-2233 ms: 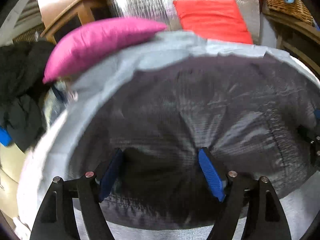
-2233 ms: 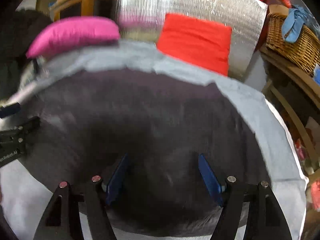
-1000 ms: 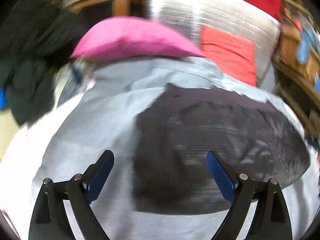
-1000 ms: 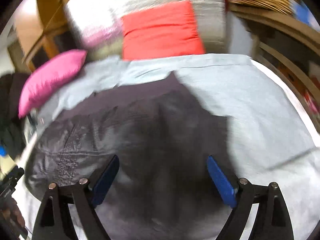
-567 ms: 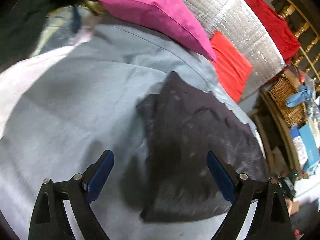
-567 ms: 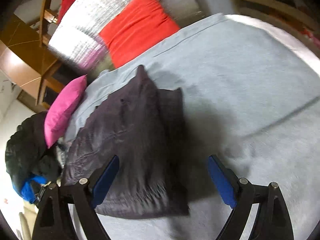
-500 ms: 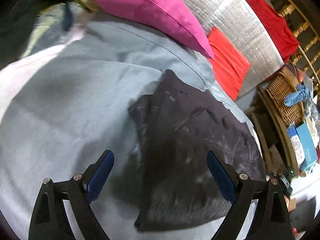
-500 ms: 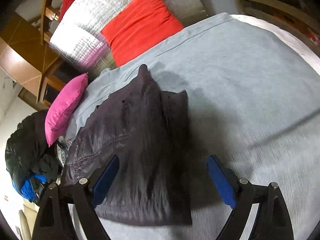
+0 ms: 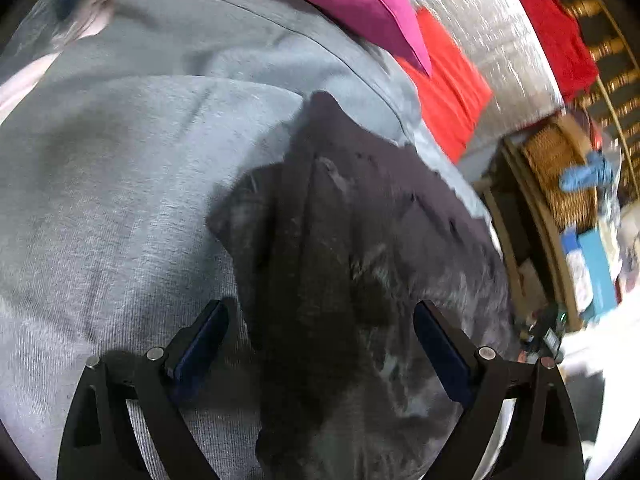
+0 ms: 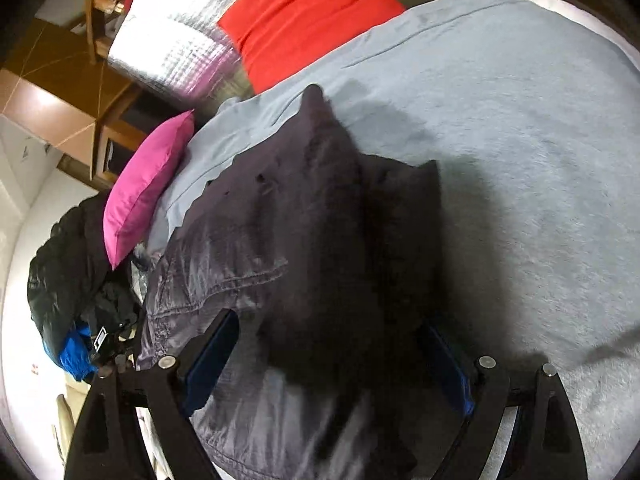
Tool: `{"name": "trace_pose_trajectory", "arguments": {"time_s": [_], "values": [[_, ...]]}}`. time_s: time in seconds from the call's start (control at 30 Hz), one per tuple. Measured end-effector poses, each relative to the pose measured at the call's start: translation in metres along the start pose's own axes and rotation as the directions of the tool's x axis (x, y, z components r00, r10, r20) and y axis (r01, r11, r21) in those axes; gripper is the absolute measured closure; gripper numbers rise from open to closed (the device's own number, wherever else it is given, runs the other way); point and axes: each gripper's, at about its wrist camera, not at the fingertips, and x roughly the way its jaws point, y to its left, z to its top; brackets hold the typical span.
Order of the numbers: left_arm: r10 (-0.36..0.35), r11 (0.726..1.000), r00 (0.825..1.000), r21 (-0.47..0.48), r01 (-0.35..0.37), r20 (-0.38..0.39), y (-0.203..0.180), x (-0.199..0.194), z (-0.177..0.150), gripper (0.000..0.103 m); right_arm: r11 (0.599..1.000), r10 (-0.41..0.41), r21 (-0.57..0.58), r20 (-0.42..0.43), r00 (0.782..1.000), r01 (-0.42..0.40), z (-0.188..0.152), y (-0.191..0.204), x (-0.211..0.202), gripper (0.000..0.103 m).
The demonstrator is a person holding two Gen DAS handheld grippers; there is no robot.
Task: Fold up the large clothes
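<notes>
Both grippers have dropped closer to one dark garment (image 9: 352,248), folded on the grey bedspread (image 9: 120,200). Two cushions, one pink (image 10: 144,184) and one red (image 10: 304,12); one wicker basket (image 9: 560,168) holds blue cloth (blurred). Left gripper (image 9: 320,348) and right gripper (image 10: 340,356) gape wide, empty, above the garment.

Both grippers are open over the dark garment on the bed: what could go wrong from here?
The dark garment lies bunched in several layers, so the open right gripper might pinch only some of them and skew the fold. The open left gripper could also catch the grey bedsheet beside the garment's edge.
</notes>
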Motion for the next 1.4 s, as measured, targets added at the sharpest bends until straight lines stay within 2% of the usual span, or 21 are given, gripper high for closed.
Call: {"name": "trace_pose_trajectory", "arguments": {"time_s": [0.07, 0.13, 0.2, 0.27, 0.3, 0.37, 0.4, 0.43, 0.47, 0.53, 0.67, 0.87, 1.0, 1.2, 1.4], "values": [[-0.016, 1.0, 1.0, -0.021, 0.016, 0.004, 0.002, 0.001, 0.002, 0.009, 1.0, -0.004, -0.018, -0.014, 1.0, 0.004, 0.002, 0.002, 0.004, 0.014], [-0.025, 0.999, 1.0, -0.026, 0.025, -0.009, 0.001, 0.005, 0.007, 0.01, 1.0, -0.013, -0.028, -0.023, 1.0, 0.012, 0.002, 0.004, 0.007, 0.024], [0.006, 1.0, 0.999, 0.005, -0.006, -0.032, -0.004, 0.011, 0.008, 0.011, 0.999, -0.027, -0.036, -0.033, 0.999, 0.025, 0.003, 0.005, 0.011, 0.032], [0.065, 0.995, 0.997, 0.073, -0.062, -0.046, -0.013, 0.019, 0.007, 0.027, 0.998, -0.038, -0.046, -0.05, 0.998, 0.036, 0.004, 0.007, 0.015, 0.037], [0.084, 0.993, 0.996, 0.086, -0.08, -0.043, -0.016, 0.02, 0.006, 0.032, 0.998, -0.05, -0.05, -0.058, 0.997, 0.047, 0.005, 0.008, 0.017, 0.04], [0.057, 0.996, 0.997, 0.072, -0.053, -0.051, -0.015, 0.022, 0.007, 0.057, 0.996, -0.066, -0.061, -0.067, 0.996, 0.062, 0.007, 0.011, 0.019, 0.051], [0.059, 0.996, 0.997, 0.073, -0.055, -0.05, -0.016, 0.021, 0.007, 0.06, 0.995, -0.074, -0.077, -0.07, 0.995, 0.069, 0.008, 0.016, 0.02, 0.061], [0.064, 0.994, 0.997, 0.092, -0.06, -0.047, -0.021, 0.021, 0.006, 0.07, 0.993, -0.083, -0.089, -0.07, 0.994, 0.076, 0.008, 0.02, 0.02, 0.068], [0.071, 0.992, 0.996, 0.108, -0.066, -0.048, -0.026, 0.02, 0.006, 0.075, 0.99, -0.099, -0.109, -0.069, 0.993, 0.091, 0.008, 0.026, 0.02, 0.071], [0.132, 0.98, 0.991, 0.156, -0.125, -0.032, -0.042, 0.017, 0.006, 0.078, 0.985, -0.123, -0.13, -0.07, 0.99, 0.113, 0.009, 0.033, 0.017, 0.077], [0.204, 0.958, 0.979, 0.207, -0.2, 0.001, -0.065, 0.007, 0.007, 0.081, 0.97, -0.168, -0.186, -0.065, 0.984, 0.154, 0.013, 0.054, 0.006, 0.082], [0.246, 0.935, 0.964, 0.236, -0.264, 0.101, -0.101, -0.023, 0.022, 0.084, 0.934, -0.229, -0.284, -0.017, 0.973, 0.215, 0.024, 0.102, -0.02, 0.086], [0.247, 0.917, 0.953, 0.276, -0.288, 0.174, -0.136, -0.054, 0.027, 0.085, 0.912, -0.233, -0.34, 0.03, 0.972, 0.23, 0.033, 0.138, -0.044, 0.087], [0.204, 0.893, 0.939, 0.341, -0.294, 0.275, -0.188, -0.106, 0.022, 0.086, 0.878, -0.222, -0.406, 0.125, 0.967, 0.254, 0.039, 0.19, -0.097, 0.088], [0.128, 0.885, 0.929, 0.383, -0.265, 0.347, -0.217, -0.152, -0.009, 0.086, 0.866, -0.193, -0.424, 0.204, 0.96, 0.264, 0.02, 0.203, -0.157, 0.088]]}}
